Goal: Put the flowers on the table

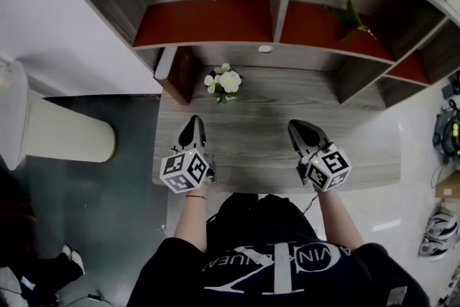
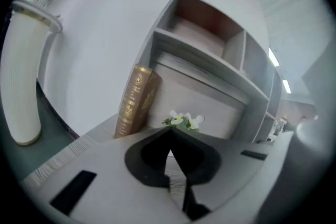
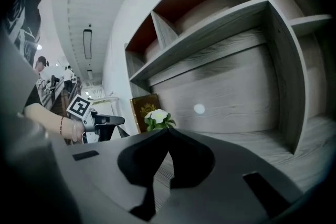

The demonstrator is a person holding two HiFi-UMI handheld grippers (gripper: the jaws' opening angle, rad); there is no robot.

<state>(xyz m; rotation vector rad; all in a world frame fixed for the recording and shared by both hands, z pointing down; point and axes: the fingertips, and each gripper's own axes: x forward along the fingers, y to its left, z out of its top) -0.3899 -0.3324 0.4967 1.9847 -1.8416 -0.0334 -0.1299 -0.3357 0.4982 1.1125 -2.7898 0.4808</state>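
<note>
The flowers (image 1: 224,83), a small white bunch with green leaves, stand on the surface (image 1: 287,104) close to its back edge, toward the back left corner and just beside a brown book (image 1: 180,73). Both grippers hover nearer the front edge. The left gripper (image 1: 192,127) and right gripper (image 1: 302,131) each have their 2 jaws pressed together with nothing between them. The bunch looks light and soft, and its petals would crush easily. Judging by that, the safer hold is low on the stems, under the blooms, with a gentle squeeze. Whether it sits in a pot cannot be told.
</note>
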